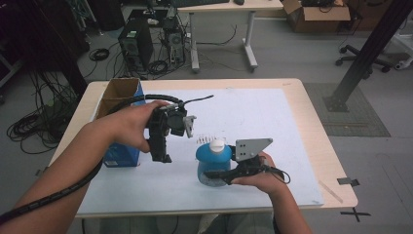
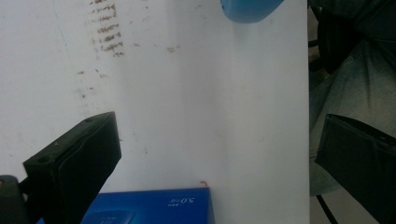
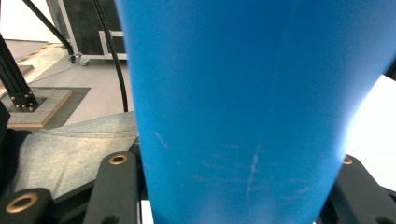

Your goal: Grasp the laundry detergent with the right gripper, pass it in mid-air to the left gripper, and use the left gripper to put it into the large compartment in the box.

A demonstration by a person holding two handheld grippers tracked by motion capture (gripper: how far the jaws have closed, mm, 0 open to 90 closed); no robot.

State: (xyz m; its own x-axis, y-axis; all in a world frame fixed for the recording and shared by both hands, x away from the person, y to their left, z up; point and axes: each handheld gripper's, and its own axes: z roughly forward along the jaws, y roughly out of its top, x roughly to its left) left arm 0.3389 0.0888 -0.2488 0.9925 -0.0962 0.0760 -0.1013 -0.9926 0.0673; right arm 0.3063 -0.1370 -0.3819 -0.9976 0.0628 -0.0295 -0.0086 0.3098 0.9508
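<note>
A blue bottle [image 1: 212, 157] with a white cap [image 1: 217, 145] stands on the white mat [image 1: 248, 114] near the table's front. My right gripper [image 1: 216, 174] is shut on its lower body from the right; in the right gripper view the bottle [image 3: 252, 102] sits between the two jaws. My left gripper [image 1: 160, 157] hangs above the mat to the bottle's left, pointing down. Its jaws are wide open with nothing between them [image 2: 219, 135]. The bottle's edge [image 2: 247, 9] shows at the top of the left gripper view.
A blue box [image 1: 119, 155] with an open cardboard top [image 1: 117, 92] stands at the mat's left edge, just beside the left gripper; its corner [image 2: 154, 207] lies under the left jaws. The mat carries dark smudges [image 2: 109, 35]. Wooden table edge [image 1: 316, 126] borders the mat.
</note>
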